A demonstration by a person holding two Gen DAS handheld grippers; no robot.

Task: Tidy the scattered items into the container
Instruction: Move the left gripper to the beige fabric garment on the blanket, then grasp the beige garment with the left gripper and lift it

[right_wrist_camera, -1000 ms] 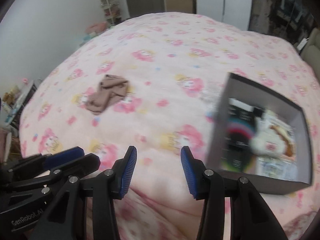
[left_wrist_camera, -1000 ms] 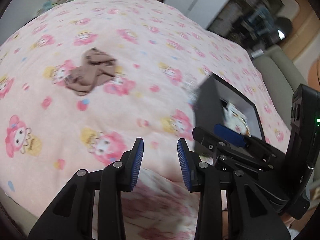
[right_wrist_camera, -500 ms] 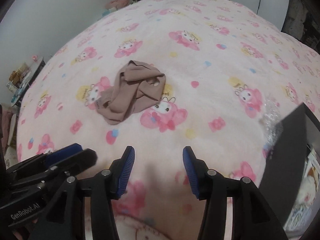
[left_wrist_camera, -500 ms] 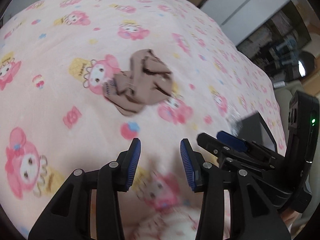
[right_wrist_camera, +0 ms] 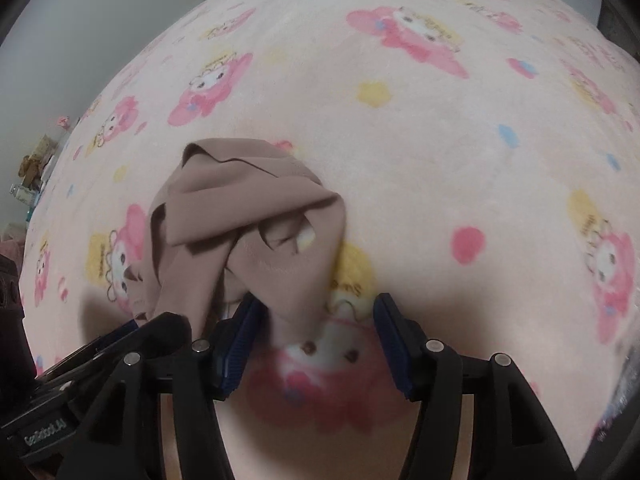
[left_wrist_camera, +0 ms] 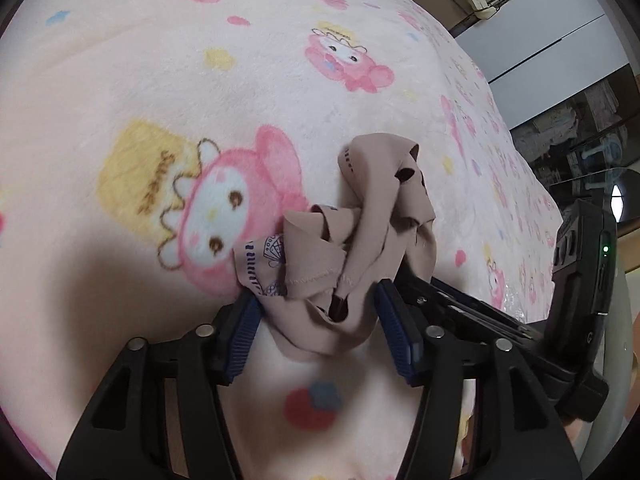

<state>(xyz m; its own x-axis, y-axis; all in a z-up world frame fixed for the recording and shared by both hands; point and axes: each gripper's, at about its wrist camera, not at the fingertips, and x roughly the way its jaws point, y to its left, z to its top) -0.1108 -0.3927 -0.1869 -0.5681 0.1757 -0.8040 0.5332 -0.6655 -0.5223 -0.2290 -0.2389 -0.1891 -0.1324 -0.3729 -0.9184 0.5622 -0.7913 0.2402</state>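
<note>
On pink cartoon blanket [left_wrist_camera: 168, 80], crumpled beige-brown cloth [left_wrist_camera: 360, 240] with small dark markings.

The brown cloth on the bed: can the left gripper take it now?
Probably yes: the brown cloth lies bunched between the open jaws of the left gripper, nothing covering it; the pads do not clearly press it yet.

Our left gripper [left_wrist_camera: 318, 336], black angular plastic arms, ribbed blue pads, silver screws, our right gripper [right_wrist_camera: 312, 342] alike, white lettering on its neighbour's body, green indicator light

Blanket print [right_wrist_camera: 320, 364] beneath the right tool [right_wrist_camera: 316, 344] is blurred.
</note>
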